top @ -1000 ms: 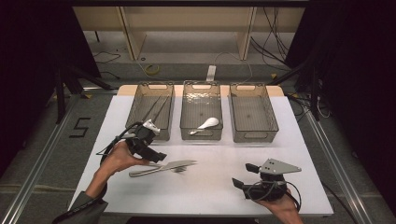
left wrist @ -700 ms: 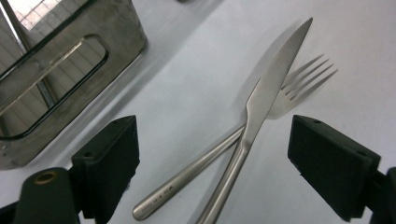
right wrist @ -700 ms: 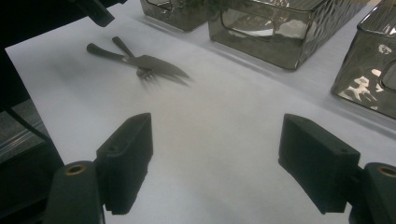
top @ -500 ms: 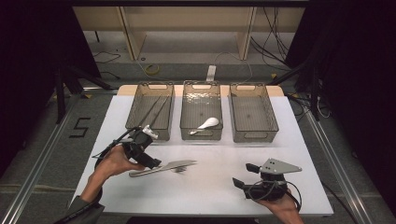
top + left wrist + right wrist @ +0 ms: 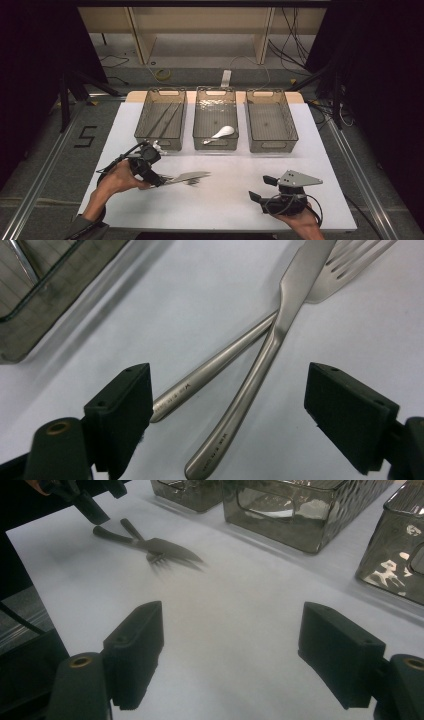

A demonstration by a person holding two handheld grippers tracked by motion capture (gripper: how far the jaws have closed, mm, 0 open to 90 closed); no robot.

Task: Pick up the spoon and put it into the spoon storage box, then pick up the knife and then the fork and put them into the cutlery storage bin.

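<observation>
Knife [image 5: 280, 335] and fork [image 5: 240, 352] lay crossed on the white table [image 5: 225, 200] at its front left, the knife over the fork, their handle ends between the spread jaws of the left gripper [image 5: 227, 412], which touched neither. Behind them stood three clear bins in a row: the left bin [image 5: 161, 119] held thin dark utensils, the middle bin [image 5: 215, 117] a white spoon [image 5: 220, 134], the right bin [image 5: 271, 120] nothing visible. Right gripper [image 5: 230, 655] rested at the front right, jaws wide apart over bare table.
</observation>
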